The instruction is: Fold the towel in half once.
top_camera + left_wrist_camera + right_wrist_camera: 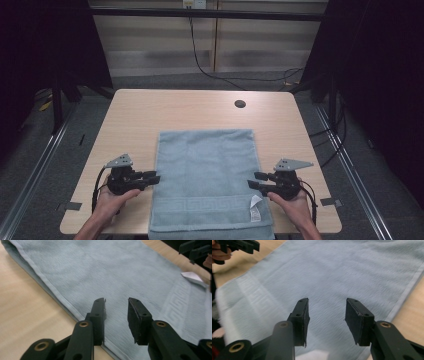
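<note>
a light blue towel [207, 180] lies flat on the wooden table [150, 107], between the two tongs. the left gripper [152, 177] sits at the towel's left edge, its jaws released with nothing between them. the right gripper [254, 181] sits at the towel's right edge, also released and empty, just beside a white label [255, 210] on the towel's near corner.

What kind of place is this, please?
Probably a lab or recording workspace: a bare wooden desk with a cable hole, black curtains at the sides, and cables on the carpet.
</note>
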Demonstrator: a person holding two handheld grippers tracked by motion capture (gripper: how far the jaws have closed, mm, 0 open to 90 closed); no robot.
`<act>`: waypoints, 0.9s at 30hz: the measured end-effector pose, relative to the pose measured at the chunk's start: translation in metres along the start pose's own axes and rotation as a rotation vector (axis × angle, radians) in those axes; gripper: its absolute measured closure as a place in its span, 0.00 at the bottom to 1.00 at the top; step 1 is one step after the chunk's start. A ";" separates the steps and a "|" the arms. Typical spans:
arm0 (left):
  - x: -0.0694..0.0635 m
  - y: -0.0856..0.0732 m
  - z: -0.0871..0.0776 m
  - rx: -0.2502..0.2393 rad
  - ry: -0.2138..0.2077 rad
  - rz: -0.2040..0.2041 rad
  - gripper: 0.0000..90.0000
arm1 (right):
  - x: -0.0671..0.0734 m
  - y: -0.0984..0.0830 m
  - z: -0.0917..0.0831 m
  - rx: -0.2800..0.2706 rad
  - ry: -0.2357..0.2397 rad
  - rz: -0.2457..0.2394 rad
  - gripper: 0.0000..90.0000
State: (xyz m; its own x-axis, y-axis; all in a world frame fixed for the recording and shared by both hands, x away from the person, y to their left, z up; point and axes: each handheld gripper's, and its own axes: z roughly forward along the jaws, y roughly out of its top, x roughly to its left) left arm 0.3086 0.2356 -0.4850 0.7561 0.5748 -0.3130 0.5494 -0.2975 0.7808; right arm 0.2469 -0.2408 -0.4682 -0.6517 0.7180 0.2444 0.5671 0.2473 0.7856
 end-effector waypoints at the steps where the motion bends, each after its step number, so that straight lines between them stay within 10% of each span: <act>1: 0.004 0.004 0.004 0.015 0.009 0.007 0.74 | -0.005 0.003 0.005 0.009 -0.004 -0.002 0.60; 13: 0.020 0.017 0.055 0.070 0.033 0.013 0.74 | -0.047 0.016 0.065 0.083 -0.035 0.081 0.61; 27: 0.006 0.001 0.041 0.080 0.017 0.054 0.74 | -0.017 -0.002 0.050 0.116 -0.044 0.059 0.61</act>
State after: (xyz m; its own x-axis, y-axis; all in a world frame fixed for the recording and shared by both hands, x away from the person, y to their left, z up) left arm 0.3284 0.2068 -0.5081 0.7795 0.5688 -0.2622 0.5353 -0.3876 0.7505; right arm 0.2820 -0.2213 -0.5023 -0.5944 0.7605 0.2614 0.6598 0.2754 0.6991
